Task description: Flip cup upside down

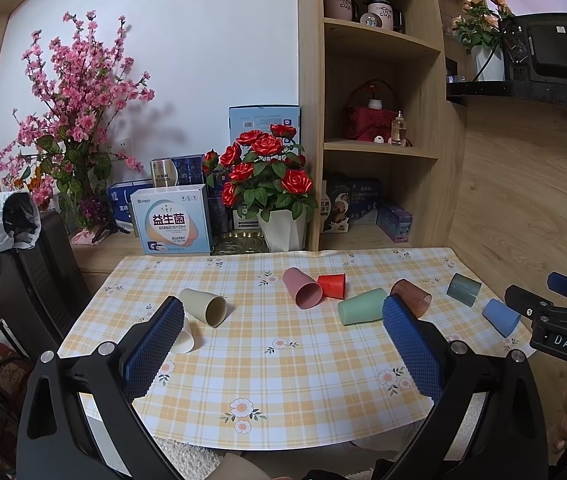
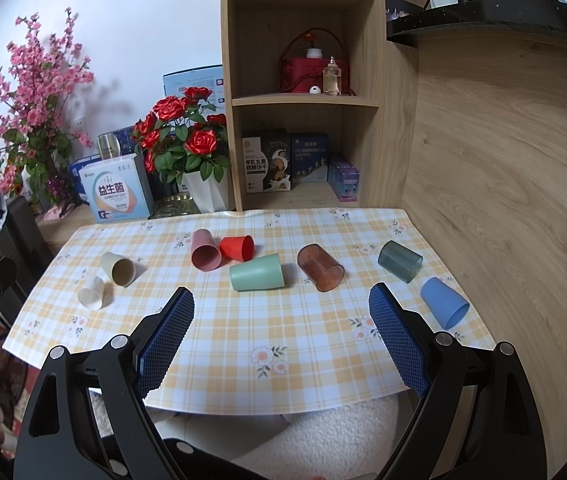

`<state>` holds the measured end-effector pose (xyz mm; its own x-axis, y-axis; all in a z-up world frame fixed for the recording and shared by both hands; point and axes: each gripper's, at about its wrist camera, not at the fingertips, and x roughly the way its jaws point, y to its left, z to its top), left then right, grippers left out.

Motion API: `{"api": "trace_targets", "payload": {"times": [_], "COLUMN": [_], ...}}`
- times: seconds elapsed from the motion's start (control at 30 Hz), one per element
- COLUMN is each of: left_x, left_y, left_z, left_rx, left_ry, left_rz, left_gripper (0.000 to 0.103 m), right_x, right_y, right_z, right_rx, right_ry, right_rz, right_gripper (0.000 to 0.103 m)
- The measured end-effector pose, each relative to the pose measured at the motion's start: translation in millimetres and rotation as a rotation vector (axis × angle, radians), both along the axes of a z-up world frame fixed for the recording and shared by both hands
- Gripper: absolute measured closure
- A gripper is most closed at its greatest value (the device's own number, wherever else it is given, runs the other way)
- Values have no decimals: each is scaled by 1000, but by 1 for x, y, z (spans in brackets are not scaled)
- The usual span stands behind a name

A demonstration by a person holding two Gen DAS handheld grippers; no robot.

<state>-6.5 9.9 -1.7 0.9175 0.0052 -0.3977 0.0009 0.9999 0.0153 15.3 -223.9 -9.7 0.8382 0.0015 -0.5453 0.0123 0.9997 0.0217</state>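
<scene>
Several cups lie on their sides on the checked tablecloth point(image 2: 223, 336): white point(image 2: 91, 293), beige point(image 2: 118, 268), pink point(image 2: 205, 255), red point(image 2: 237, 247), green point(image 2: 257, 272), clear brown point(image 2: 320, 267), grey-green point(image 2: 400, 261) and blue point(image 2: 444, 302). In the left wrist view the beige cup point(image 1: 204, 306), pink cup point(image 1: 302, 288) and green cup point(image 1: 362, 306) show too. My left gripper point(image 1: 283, 312) is open and empty above the near table edge. My right gripper point(image 2: 281, 300) is open and empty, short of the cups; it also shows in the left wrist view point(image 1: 555, 304).
A white pot of red roses point(image 2: 187, 148), boxes point(image 2: 117, 194) and a pink blossom plant point(image 2: 31, 100) stand behind the table. A wooden shelf unit point(image 2: 303, 92) stands at the back right. A wood wall point(image 2: 503, 160) borders the right side. A black chair point(image 1: 35, 280) is at left.
</scene>
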Motion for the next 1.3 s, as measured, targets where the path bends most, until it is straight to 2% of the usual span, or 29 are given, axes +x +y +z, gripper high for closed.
{"api": "trace_targets", "payload": {"times": [0.37,0.43,0.63,0.77,0.87,1.0,1.1,1.17,1.3], "left_x": [-1,0,12,28,43,69,88,100,118], "left_y": [0,1,18,33,43,51,61,64,70], "left_z": [-2,-3,-9,-11,-17,-33,-48,-56,-71], "left_rx": [-4,-10,-86,-130,-134,-87,-91,-80,-77], "left_ry": [2,4,42,77,90,141,189,196,192], "left_rz": [1,3,26,70,111,128,147,153,146], "left_gripper": [6,6,6,6,6,6,6,6,6], "right_x": [2,2,10,29,50,75,91,104,139], "right_y": [-1,-2,-11,-17,-20,-25,-33,-46,-96], "right_z": [2,0,-25,-38,-57,-87,-109,-124,-155], "right_rx": [3,28,130,115,96,101,39,15,-59], "right_ry": [4,9,51,70,105,128,116,135,234], "right_rz": [0,24,58,48,65,98,86,78,10], "right_gripper": [17,17,17,17,17,17,17,17,17]}}
